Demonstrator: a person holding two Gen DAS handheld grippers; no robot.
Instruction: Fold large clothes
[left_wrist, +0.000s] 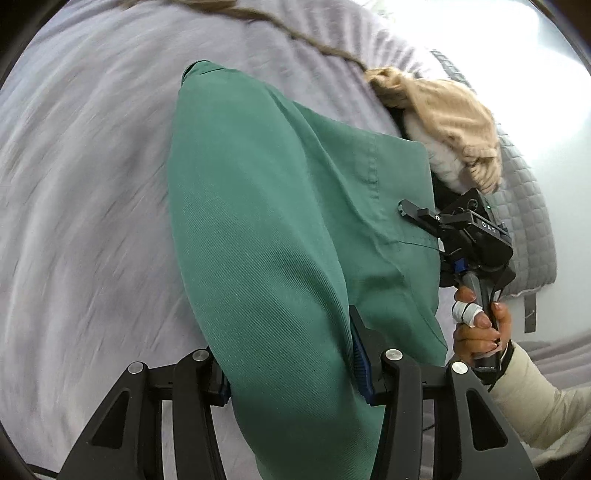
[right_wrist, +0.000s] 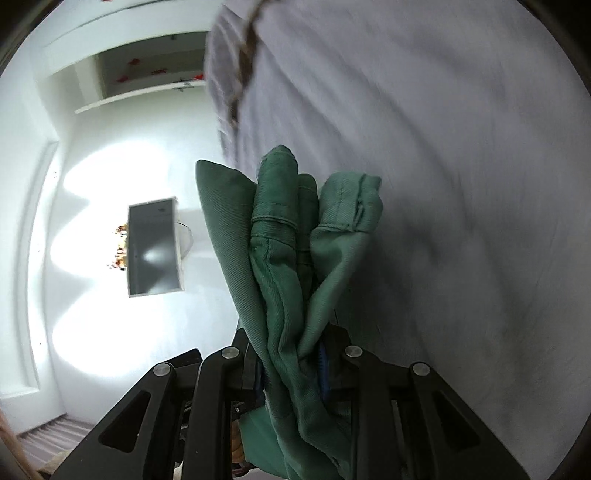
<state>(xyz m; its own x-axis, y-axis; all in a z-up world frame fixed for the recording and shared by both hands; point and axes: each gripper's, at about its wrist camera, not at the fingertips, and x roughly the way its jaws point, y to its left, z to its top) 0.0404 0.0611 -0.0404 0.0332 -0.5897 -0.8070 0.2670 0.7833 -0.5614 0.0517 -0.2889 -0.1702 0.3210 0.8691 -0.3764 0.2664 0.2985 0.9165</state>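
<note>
While both grippers' jaws clamp green garment (left_wrist: 266, 221) over bed (left_wrist: 74, 184), right gripper (left_wrist: 406, 210) reads "DAS".

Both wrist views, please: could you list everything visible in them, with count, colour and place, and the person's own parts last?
green garment: one, green, lifted over the bed, clamped at two places
bed cover: one, pale lilac-grey, beneath the garment
quilted blanket: one, grey, at the bed's right edge in the left wrist view
knitted item: one, tan, on the bed beyond the garment
wall mirror: one, grey glass in a white frame, on the white wall
shelf: one, white, high on the wall
left gripper: one, black, shut on the garment
right gripper: one, black, shut on bunched cloth
hand: one, holding the right gripper's handle
sleeve: one, cream
</note>
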